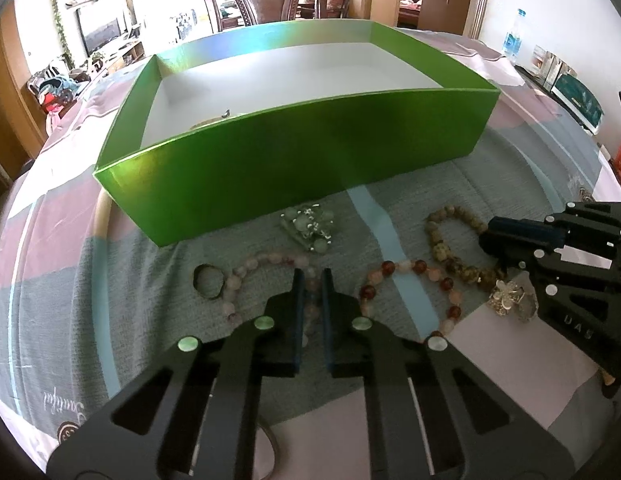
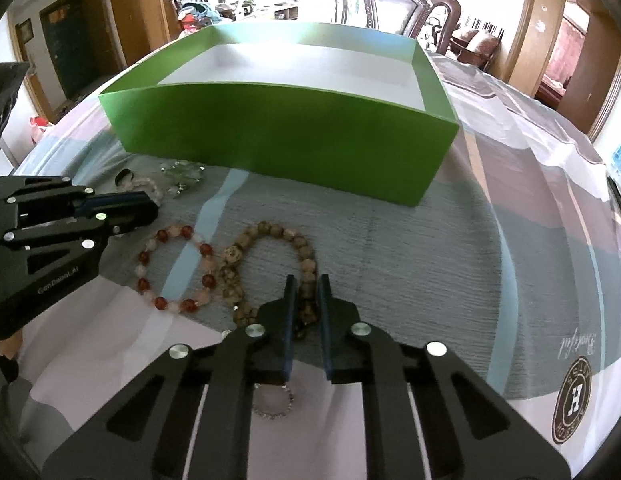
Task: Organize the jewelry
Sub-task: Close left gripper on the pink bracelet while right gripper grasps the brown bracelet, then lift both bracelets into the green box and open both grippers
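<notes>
A green box (image 1: 310,148) with a white floor stands open on the cloth-covered table, and jewelry lies in front of it. My left gripper (image 1: 312,274) is shut on a pale pink bead bracelet (image 1: 246,266), with beads pinched between its fingers. My right gripper (image 2: 306,278) is shut on a brown bead bracelet (image 2: 270,229), which loops away toward the box. Between the two lies a red and pink bead bracelet (image 2: 174,268). In the left wrist view the right gripper (image 1: 486,236) comes in from the right over the brown bracelet (image 1: 436,236). The left gripper (image 2: 152,208) shows at the left edge of the right wrist view.
A dark ring (image 1: 208,286), a pale green crystal piece (image 1: 310,228) and a gold flower brooch (image 1: 506,296) lie on the cloth. A small stone-set ring (image 2: 272,400) sits under my right gripper. Something small lies inside the box (image 1: 214,118). A wooden chair (image 1: 266,0) stands behind.
</notes>
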